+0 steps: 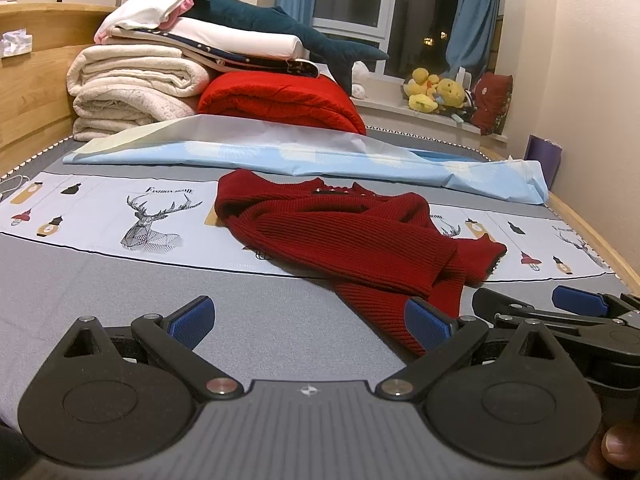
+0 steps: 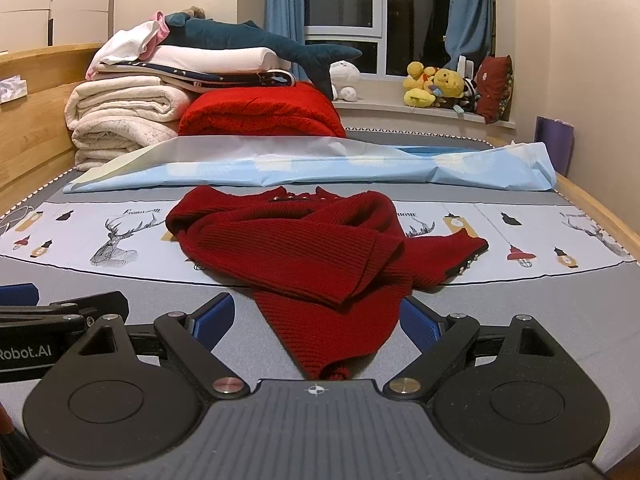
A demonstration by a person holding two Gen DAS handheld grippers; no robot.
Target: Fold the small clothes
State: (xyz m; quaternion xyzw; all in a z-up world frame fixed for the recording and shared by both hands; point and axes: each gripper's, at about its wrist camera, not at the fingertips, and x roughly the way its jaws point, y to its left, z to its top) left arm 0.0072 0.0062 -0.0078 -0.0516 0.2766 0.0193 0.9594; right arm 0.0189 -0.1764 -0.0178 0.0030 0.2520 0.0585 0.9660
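Bed (image 2: 120,292): grey mattress runs the full width, with a printed deer strip (image 2: 120,236) across the middle; that strip is loose cloth, so a low pinch could lift it along with the knit.
Sheet (image 2: 304,168): pale blue, rumpled, lying behind the sweater; well apart from the grippers, little risk unless the garment gets shoved back into it.
Stack (image 2: 132,116): folded blankets and a red quilt at the far end, a plush shark on top; out of reach, no trouble seen.
Sweater (image 2: 304,248): dark red rib knit, crumpled mid-bed, sleeves crossed over the body, one narrow end trailing toward the cameras. Layers overlap, so a grab here may catch two plies and fold the tangle in rather than flatten it.
Right gripper (image 2: 316,320): jaws spread wide, empty, the trailing end lying between the blue pads (image 2: 216,316). Closing now takes only a bunched tip; the heavy knit could slip out or drag unevenly.
Left gripper (image 1: 308,320): wide too, nothing held, over bare mattress just left of the sweater edge; the right-hand pad (image 1: 424,328) looks close to the cloth, and contact cannot be told.
Clash: both tools sit side by side, nearly touching; a sideways move risks a knock.
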